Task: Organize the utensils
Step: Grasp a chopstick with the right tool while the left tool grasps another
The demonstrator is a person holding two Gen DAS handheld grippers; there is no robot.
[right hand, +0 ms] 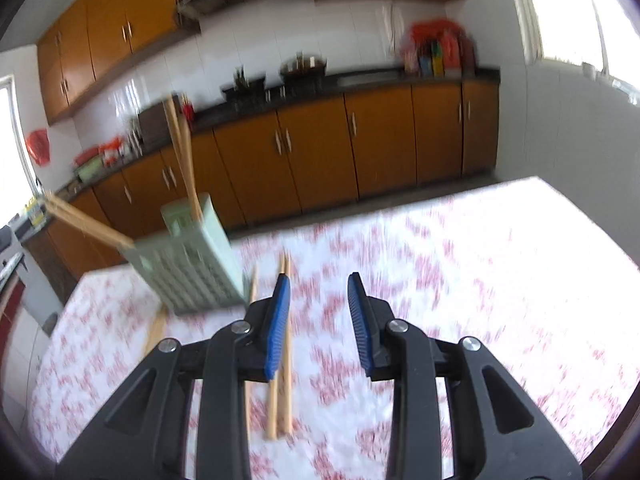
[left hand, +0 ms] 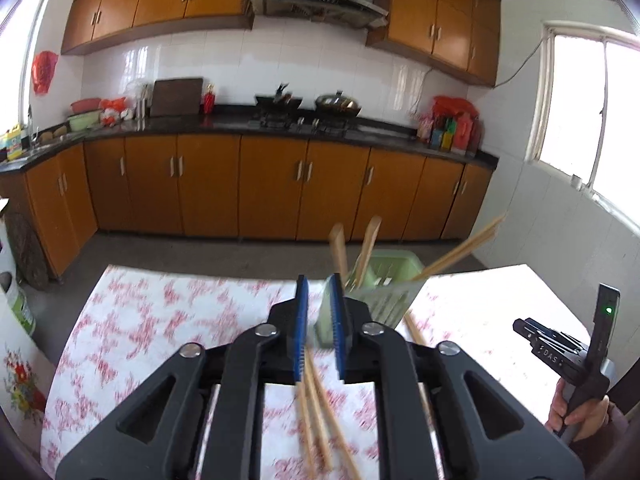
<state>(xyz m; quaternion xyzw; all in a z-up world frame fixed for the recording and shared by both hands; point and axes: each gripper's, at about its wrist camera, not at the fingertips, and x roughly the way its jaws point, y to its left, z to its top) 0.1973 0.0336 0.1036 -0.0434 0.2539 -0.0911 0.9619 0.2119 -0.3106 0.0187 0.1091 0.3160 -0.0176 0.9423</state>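
A pale green slotted utensil holder (left hand: 394, 270) (right hand: 192, 268) stands on the floral tablecloth. Two wooden handles (left hand: 370, 240) and a bundle of chopsticks (left hand: 460, 252) (right hand: 86, 222) stick out of it. My left gripper (left hand: 318, 280) is just in front of the holder, its blue pads a narrow gap apart and nothing pressed between them. A loose pair of chopsticks (left hand: 316, 420) lies on the cloth beneath it. My right gripper (right hand: 318, 278) stands open above the cloth, right of the holder. Another pair of chopsticks (right hand: 280, 396) lies under its left finger, outside the jaws.
More loose chopsticks (left hand: 416, 332) (right hand: 156, 332) lie on the table (right hand: 460, 280) near the holder. A hand (left hand: 576, 416) grips the other tool's handle at the right edge. Orange cabinets and a dark counter (left hand: 240, 126) run across the room beyond the table's far edge.
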